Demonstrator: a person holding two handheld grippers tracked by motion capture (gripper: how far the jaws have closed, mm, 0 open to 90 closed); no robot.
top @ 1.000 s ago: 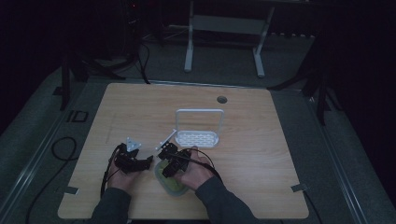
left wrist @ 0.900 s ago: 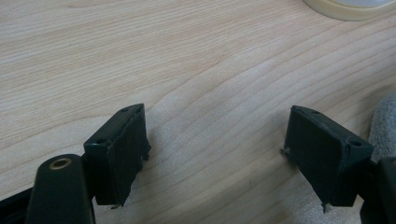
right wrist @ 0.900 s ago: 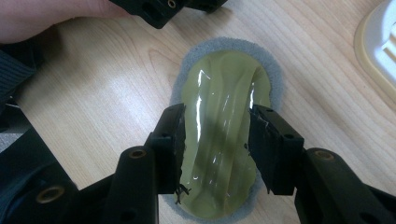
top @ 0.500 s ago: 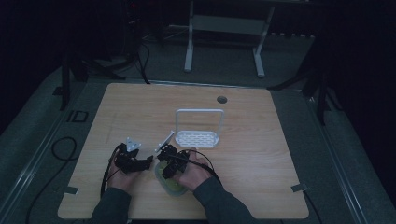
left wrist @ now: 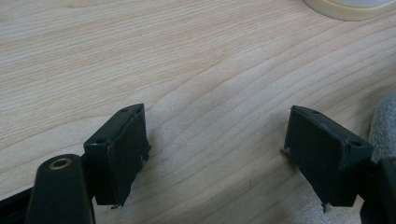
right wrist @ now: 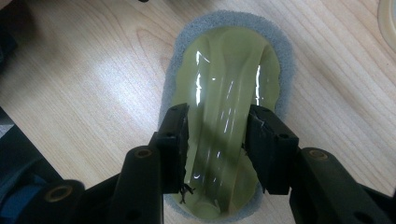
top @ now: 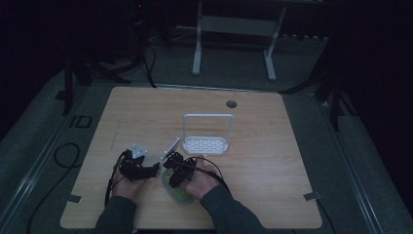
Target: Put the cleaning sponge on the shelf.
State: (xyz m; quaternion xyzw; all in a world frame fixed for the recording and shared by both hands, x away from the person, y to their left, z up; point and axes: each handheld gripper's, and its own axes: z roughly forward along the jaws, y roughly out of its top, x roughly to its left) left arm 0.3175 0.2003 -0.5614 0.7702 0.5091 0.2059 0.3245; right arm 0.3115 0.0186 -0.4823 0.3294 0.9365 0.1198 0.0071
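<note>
the green-topped sponge [right wrist: 224,121] is lying flat on the surface [top: 272,185] at my near edge, its long axis running straight away between my right fingers [right wrist: 173,140]. these fingers are pinching its raised ridge across the short width. my left fingers [left wrist: 123,149] are standing apart over bare wood just beside it, holding nothing.

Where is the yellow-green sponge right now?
In the high view the sponge lies near the table's front edge, just in front of the white rack. The right gripper has its fingers on either side of it.
</note>
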